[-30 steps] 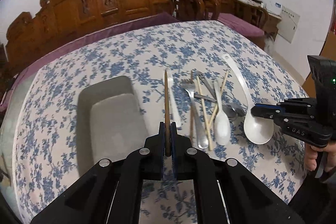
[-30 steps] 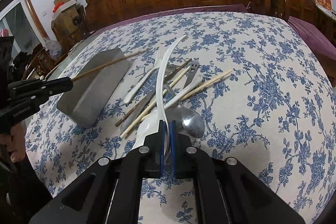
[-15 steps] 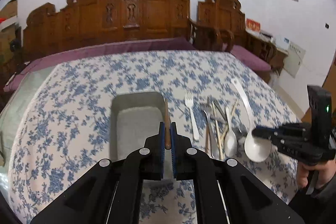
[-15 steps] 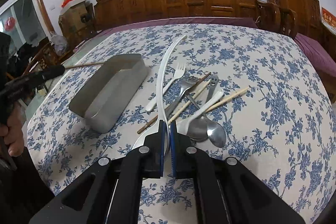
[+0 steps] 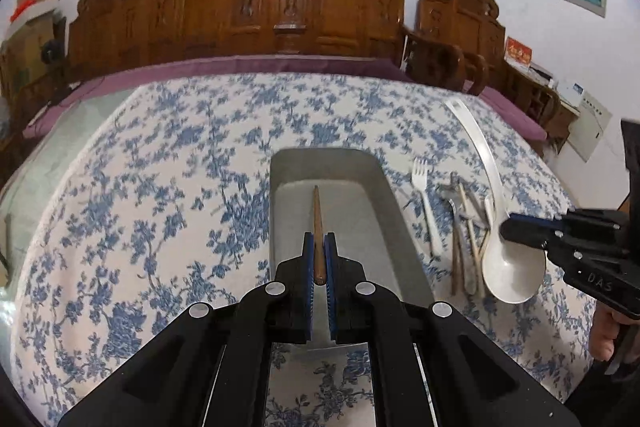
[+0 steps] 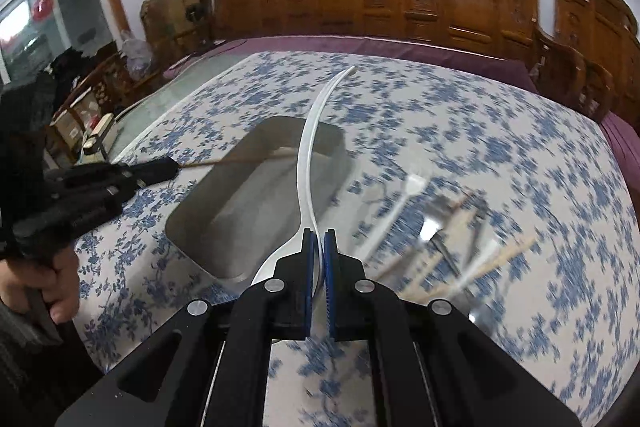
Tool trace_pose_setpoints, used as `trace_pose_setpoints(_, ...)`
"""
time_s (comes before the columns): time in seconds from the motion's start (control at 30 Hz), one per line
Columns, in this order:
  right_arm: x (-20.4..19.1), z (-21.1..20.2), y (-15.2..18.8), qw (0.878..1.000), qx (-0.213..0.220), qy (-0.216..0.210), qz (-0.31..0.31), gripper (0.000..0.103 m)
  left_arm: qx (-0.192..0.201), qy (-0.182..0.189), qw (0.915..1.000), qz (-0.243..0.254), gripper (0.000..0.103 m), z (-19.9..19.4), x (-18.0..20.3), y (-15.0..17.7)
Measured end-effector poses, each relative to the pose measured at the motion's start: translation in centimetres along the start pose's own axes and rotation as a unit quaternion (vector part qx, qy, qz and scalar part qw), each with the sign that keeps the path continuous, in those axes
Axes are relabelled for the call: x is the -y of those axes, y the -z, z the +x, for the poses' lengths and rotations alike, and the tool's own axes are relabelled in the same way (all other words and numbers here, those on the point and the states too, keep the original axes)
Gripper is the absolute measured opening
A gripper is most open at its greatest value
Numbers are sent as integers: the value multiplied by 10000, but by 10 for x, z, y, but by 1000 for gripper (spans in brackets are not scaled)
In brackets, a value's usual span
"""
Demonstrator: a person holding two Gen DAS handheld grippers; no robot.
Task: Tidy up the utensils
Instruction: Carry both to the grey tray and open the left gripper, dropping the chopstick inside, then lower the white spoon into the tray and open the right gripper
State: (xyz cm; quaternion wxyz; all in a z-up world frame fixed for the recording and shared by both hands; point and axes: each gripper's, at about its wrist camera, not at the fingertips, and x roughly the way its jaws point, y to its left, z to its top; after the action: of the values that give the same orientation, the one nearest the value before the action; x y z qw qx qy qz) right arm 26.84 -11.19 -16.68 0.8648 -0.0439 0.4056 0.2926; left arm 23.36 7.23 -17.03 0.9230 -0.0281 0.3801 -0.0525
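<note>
Utensils (image 6: 452, 243) blurred, ladle (image 6: 308, 163) bowl hidden behind fingers (image 6: 307, 267)

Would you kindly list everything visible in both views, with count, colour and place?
tray: one, grey metal, mid-table.
chopstick: one, brown, over the tray, held by the left gripper.
ladle: one, white, right of the tray, held by the right gripper.
fork: one, white, on the cloth right of the tray.
utensil pile: number unclear, metal and pale pieces, beside the fork.
tablecloth: one, white with blue flowers.
chairs: several, carved brown wood, behind the table.
left gripper: black, blue fingers, shut.
right gripper: black, blue fingers, shut.
</note>
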Motion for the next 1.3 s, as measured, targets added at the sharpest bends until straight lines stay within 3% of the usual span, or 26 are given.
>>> trace_pose_setpoints(0.17,-13,21,-14,9998,-112,-121,-68,6,-342,-70,9993,109,5,22,3,4)
trace_pose_setpoints(0.3,-19,35,-20,9996,-221,-173,-75,6,-283,-48,9995,165,26,20,3,0)
trace_pose_setpoints(0.97,-51,98,-13,9973,-660,-301,-146,7,-107,-292,9992,-259,31,6,-45,-16)
trace_pose_setpoints(1.3,-44,65,-7,9984,-352,-429,-145,8,-81,-252,9995,-156,36,5,-37,-15)
